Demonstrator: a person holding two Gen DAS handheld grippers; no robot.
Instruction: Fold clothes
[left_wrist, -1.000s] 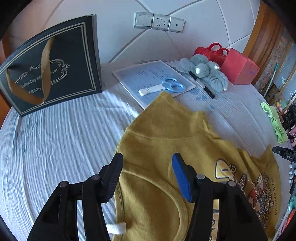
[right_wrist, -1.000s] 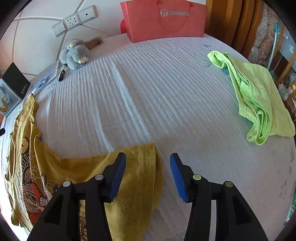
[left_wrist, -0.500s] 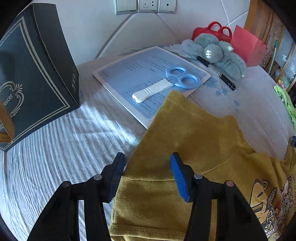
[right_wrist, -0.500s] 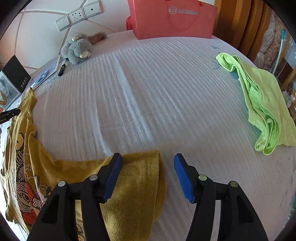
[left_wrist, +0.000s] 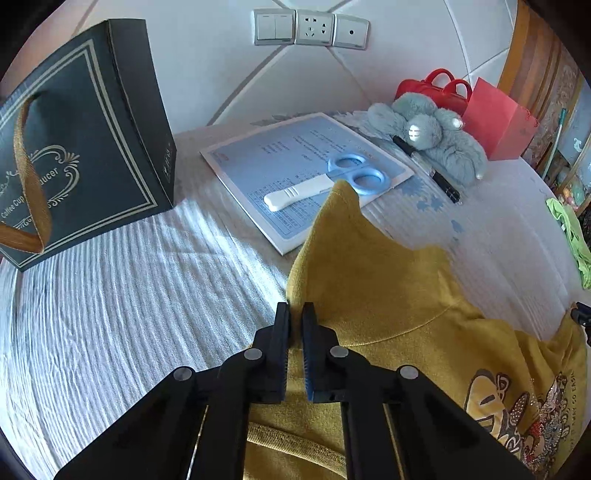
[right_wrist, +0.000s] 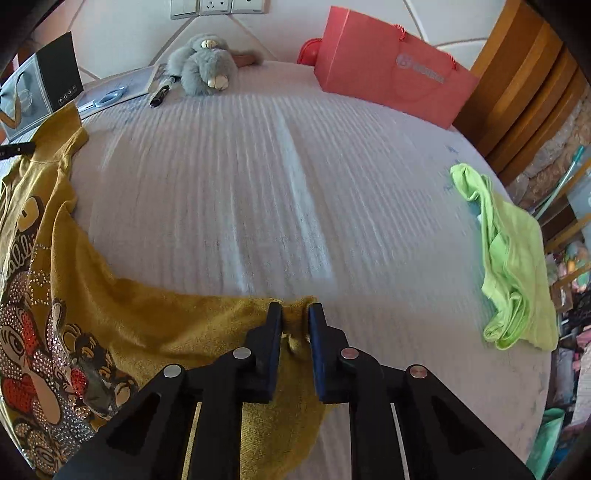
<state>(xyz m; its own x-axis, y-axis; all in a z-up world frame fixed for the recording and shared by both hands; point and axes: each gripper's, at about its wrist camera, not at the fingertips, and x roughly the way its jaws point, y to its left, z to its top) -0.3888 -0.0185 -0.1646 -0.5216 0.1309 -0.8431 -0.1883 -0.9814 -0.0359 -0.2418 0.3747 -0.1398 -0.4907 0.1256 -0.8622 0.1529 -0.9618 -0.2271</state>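
Left wrist cam: I look low and close over the bed (left_wrist: 110, 314) toward the far wall | Right wrist cam: equally low, facing far-right | Shared: mustard shirt (left_wrist: 388, 295) (right_wrist: 147, 332), grey plush toy (left_wrist: 439, 140) (right_wrist: 207, 62), scissors (left_wrist: 332, 182) (right_wrist: 107, 98).

left gripper (left_wrist: 295, 314) | right gripper (right_wrist: 295, 314) | jaws now clamped on yellow shirt (left_wrist: 369, 280)

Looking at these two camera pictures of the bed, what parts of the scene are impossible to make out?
- Yellow shirt: its lower part is covered by the left gripper in the left view and cut off by the frame edge.
- Black gift bag: its lettering runs off the left edge of the left view.
- Paper sheet: print too small to read.
- Green garment: bunched in the right view, type unclear.
- Red bag: logo blurred.
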